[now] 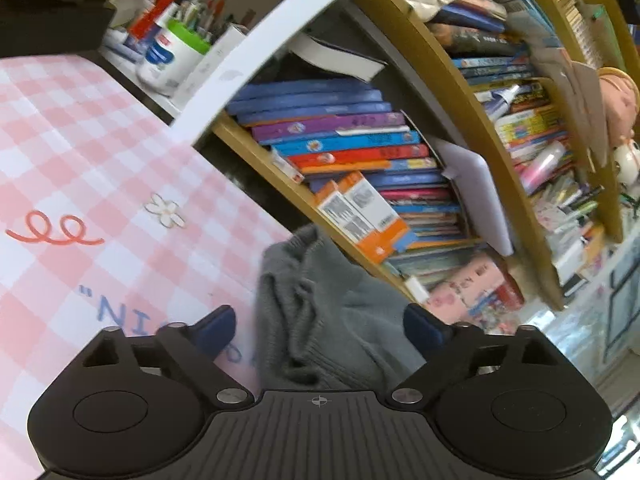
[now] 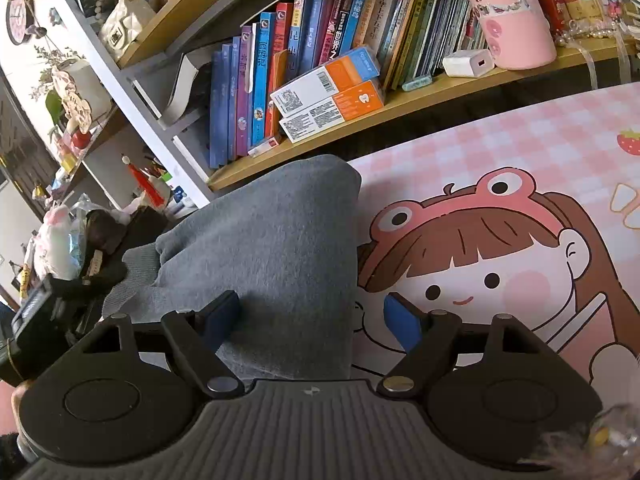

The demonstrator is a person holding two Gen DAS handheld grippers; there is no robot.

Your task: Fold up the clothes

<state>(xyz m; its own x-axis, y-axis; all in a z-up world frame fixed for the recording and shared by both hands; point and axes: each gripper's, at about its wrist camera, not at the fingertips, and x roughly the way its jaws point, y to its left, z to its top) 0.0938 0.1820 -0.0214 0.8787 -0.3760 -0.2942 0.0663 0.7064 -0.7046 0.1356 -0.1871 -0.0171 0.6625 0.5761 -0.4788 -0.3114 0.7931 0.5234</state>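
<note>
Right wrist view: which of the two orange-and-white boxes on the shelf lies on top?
The orange-and-white box with the blue end lies on top; the lower orange-and-white box with the tooth mark sits beneath it.

The sweater (image 2: 272, 248) is plain grey knit. The desk (image 1: 80, 140) wears pink-and-white check with a cartoon girl (image 2: 480, 260) in a pink frog hat. The boxes (image 2: 328, 96) are orange, white and blue. The grippers' (image 2: 312, 320) pads (image 2: 400, 328) are blue on black.
</note>
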